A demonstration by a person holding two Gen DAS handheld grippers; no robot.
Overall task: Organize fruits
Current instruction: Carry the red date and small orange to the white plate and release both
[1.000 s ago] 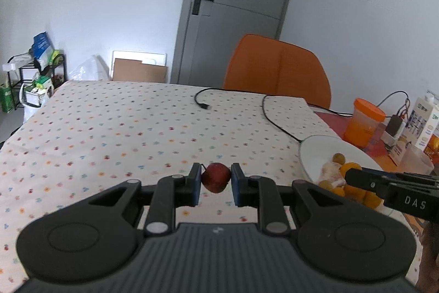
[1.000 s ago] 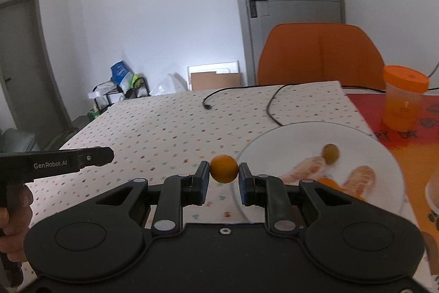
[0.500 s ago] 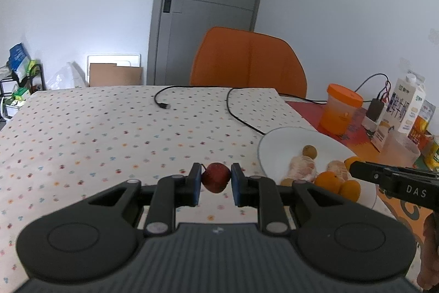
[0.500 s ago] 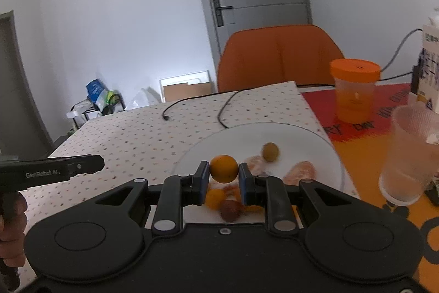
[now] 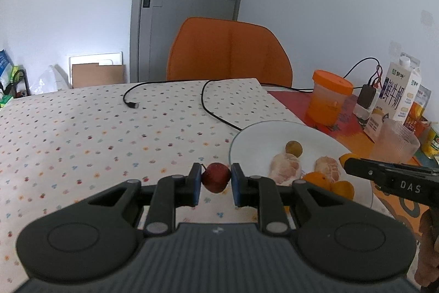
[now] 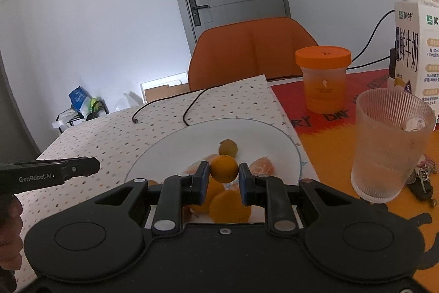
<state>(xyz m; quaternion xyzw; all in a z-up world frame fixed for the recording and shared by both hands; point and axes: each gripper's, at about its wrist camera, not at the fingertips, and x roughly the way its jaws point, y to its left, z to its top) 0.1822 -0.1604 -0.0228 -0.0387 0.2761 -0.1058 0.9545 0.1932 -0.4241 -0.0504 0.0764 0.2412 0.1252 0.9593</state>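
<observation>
While both claws hung over the table [image 5: 82, 128], each pinched one small round fruit, neither with a long axis to speak of. The left gripper [image 5: 215, 183] was pressed onto a dark red fruit [image 5: 216, 177], whose thin stem stuck out toward the left pad, above the spotted cloth just beside the plate's [image 5: 263, 133] left rim. The right gripper [image 6: 223, 180] clamped a small orange [image 6: 224, 168] over the near half of the plate [image 6: 274, 139].

The table wore a white cloth with coloured dots on its left part and a red and orange mat [image 6: 329, 133] toward its right edge. An orange chair [image 5: 229, 48] stood at the far edge, with a grey door [image 5: 189, 2] and white walls behind it. On the plate lay two peeled citrus pieces [image 5: 285, 168], several whole oranges [image 6: 229, 206] at the near rim and a small olive-brown fruit [image 5: 293, 148] farther back. To the right of the plate stood a ribbed clear cup [image 6: 389, 144], a tub with an orange lid [image 6: 323, 78] and a milk carton [image 6: 417, 45], with keys [image 6: 422, 180] by the cup. A black cable [image 5: 214, 106] trailed across the cloth toward the plate's far rim.
</observation>
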